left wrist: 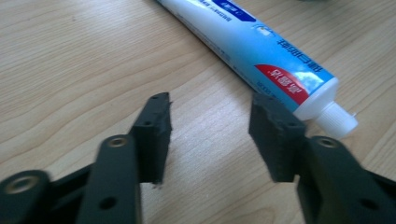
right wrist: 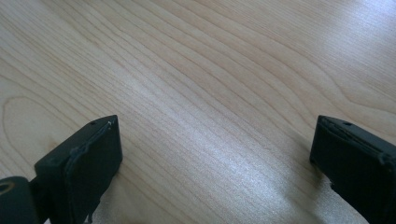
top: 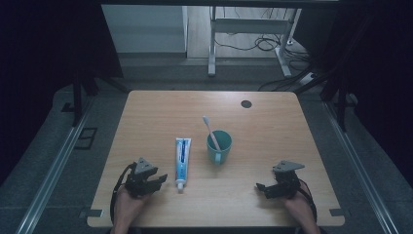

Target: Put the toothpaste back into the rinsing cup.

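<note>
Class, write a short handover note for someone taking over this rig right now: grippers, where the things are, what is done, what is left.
Left gripper: open, holding nothing, low over the table, its fingers beside the cap end of the toothpaste tube.
Right gripper: open wide, holding nothing, over bare wood near the front right.
Things: the tube lies flat mid-table with its cap toward the person; the green mug stands just to its right, a toothbrush leaning inside it.
Done: nothing gripped yet.
Left: probably close the left gripper on the tube; the toothbrush looks like the right gripper's job.
</note>
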